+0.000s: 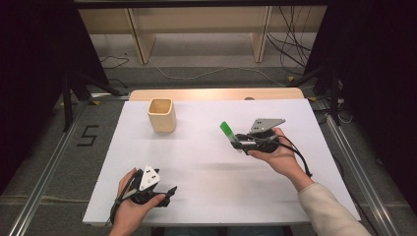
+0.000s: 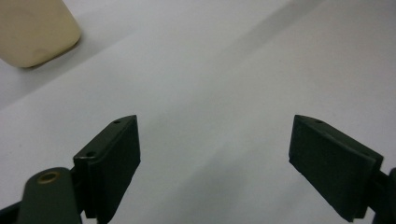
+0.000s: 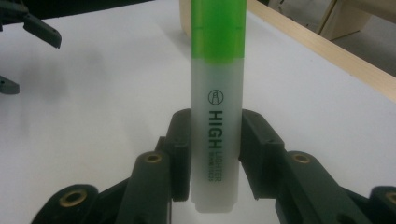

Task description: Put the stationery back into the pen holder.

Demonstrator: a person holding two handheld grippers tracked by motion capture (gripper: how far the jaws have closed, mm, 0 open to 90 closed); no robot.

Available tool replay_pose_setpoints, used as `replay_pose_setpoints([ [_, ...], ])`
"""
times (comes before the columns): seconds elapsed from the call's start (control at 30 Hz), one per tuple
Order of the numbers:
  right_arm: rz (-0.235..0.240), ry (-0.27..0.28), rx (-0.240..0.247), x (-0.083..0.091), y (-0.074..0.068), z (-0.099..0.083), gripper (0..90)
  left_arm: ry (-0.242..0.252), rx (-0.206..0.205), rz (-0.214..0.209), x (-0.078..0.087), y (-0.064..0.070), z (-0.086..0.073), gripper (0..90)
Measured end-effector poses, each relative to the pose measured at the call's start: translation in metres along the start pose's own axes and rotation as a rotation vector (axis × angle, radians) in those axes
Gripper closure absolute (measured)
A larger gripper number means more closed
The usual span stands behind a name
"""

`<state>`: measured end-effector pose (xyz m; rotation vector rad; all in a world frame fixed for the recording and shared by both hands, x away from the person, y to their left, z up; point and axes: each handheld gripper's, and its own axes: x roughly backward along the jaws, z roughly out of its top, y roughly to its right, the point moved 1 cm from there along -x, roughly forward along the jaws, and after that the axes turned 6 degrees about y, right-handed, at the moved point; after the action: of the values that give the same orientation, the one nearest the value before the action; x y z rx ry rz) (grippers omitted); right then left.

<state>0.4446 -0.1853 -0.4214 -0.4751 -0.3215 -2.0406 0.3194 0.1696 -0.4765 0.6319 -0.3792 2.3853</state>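
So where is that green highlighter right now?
The green highlighter is clamped between the jaws of the right gripper, held above the white table on its right side, right of the beige cup.

The highlighter [image 3: 217, 116] has a frosted white barrel printed "HIGH" and a green cap. It stands upright at the centre of the right gripper view, cap toward the top edge.

From my remote seat, the white table [image 1: 206, 162] was evenly and brightly lit from above, while the surrounding room fell into deep black. Soft shadows spread beside each hand. In the left gripper view the cream cup [image 2: 35, 30] looked blurred. In the right gripper view the highlighter [image 3: 217, 107] lettering was sharp, the background soft and dimmer.
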Motion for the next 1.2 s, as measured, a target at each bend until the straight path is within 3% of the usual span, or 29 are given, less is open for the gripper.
replay_pose_setpoints([
  [0.63, -0.007, 0.097, -0.039, -0.027, -0.003, 0.02, 66.3, 0.001, 0.005, 0.0, -0.001, 0.0, 0.0, 16.3],
  [1.2, -0.006, 0.149, -0.061, -0.047, -0.005, 0.034, 66.3, -0.002, 0.005, -0.002, -0.001, 0.0, -0.001, 16.3],
])
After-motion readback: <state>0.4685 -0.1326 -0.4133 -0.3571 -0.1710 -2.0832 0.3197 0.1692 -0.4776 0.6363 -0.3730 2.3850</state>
